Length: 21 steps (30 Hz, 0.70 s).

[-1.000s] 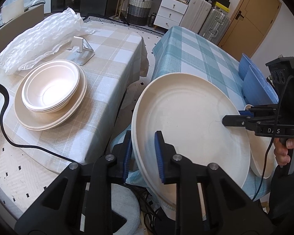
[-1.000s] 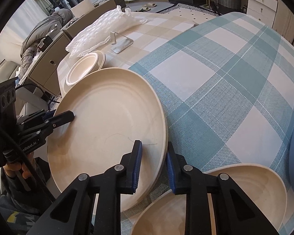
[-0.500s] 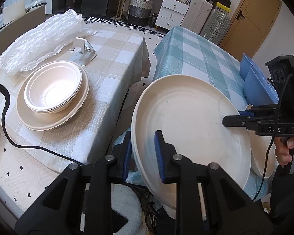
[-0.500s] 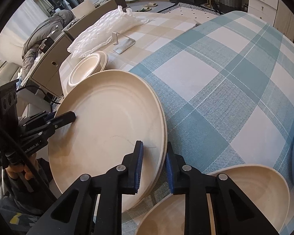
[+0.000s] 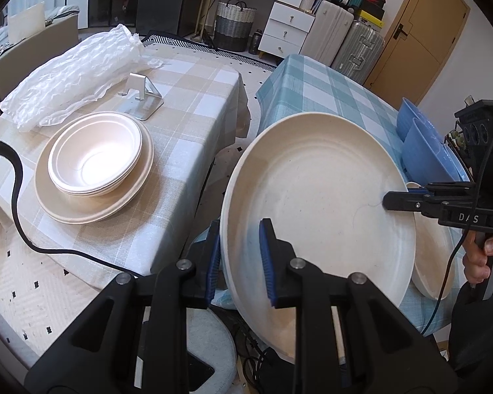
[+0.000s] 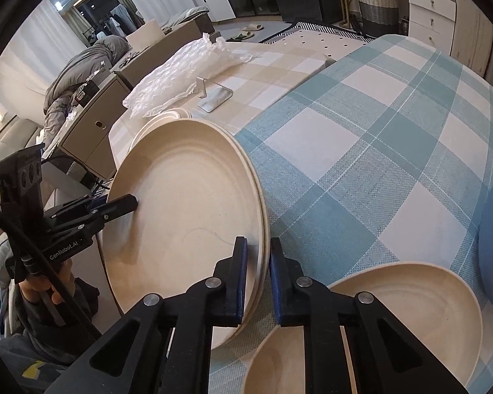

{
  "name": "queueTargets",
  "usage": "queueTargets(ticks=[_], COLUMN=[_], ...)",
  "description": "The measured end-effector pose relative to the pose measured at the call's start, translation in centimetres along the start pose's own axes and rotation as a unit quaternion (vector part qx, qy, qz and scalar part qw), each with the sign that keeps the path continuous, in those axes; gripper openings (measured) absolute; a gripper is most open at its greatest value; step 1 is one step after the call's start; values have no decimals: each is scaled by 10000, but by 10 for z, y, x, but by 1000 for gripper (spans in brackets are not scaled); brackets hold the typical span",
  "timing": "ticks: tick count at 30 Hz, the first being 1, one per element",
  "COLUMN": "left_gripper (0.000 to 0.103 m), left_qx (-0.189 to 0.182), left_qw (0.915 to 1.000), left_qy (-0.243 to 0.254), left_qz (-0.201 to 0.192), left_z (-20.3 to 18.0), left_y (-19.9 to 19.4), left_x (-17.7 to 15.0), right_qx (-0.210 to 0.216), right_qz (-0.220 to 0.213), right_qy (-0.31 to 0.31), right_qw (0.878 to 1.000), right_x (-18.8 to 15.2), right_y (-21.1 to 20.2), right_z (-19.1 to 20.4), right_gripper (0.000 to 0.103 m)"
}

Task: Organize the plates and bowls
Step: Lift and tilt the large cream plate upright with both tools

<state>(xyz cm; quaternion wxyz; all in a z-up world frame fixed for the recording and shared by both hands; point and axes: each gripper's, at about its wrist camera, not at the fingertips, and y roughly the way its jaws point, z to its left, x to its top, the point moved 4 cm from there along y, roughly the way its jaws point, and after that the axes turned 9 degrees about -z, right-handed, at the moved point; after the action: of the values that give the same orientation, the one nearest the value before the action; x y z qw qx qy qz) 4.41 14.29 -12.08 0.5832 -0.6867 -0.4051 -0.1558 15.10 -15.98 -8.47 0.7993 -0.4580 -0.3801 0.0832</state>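
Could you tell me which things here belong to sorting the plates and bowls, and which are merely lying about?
Job: large cream round plate in both grippers; stacked cream bowls on a plate; blue bowls; cream bowl.
Lying about: crinkled clear plastic wrap; metal phone stand; black cable.

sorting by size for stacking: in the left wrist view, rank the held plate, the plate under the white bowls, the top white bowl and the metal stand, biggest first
1. held plate, though it is nearest the camera, so its lead is unsure
2. plate under the white bowls
3. top white bowl
4. metal stand
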Motion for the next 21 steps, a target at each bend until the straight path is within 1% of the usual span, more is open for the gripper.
queueTargets(ticks=[14, 21], left_gripper=[19, 19], left_qx=[-53, -185], left_qw=[9995, 9990], left_qy=[283, 397], left_qz=[-124, -101], left_z=[-27, -43], left_y=[-16, -19], left_x=[9, 9], right_qx=[-122, -204], right_qz=[-338, -503], right_qy=[132, 200], right_qw=[9993, 9983], right_x=[-6, -12], right_y=[-38, -58], right_z=[-4, -8], right_gripper=[12, 12])
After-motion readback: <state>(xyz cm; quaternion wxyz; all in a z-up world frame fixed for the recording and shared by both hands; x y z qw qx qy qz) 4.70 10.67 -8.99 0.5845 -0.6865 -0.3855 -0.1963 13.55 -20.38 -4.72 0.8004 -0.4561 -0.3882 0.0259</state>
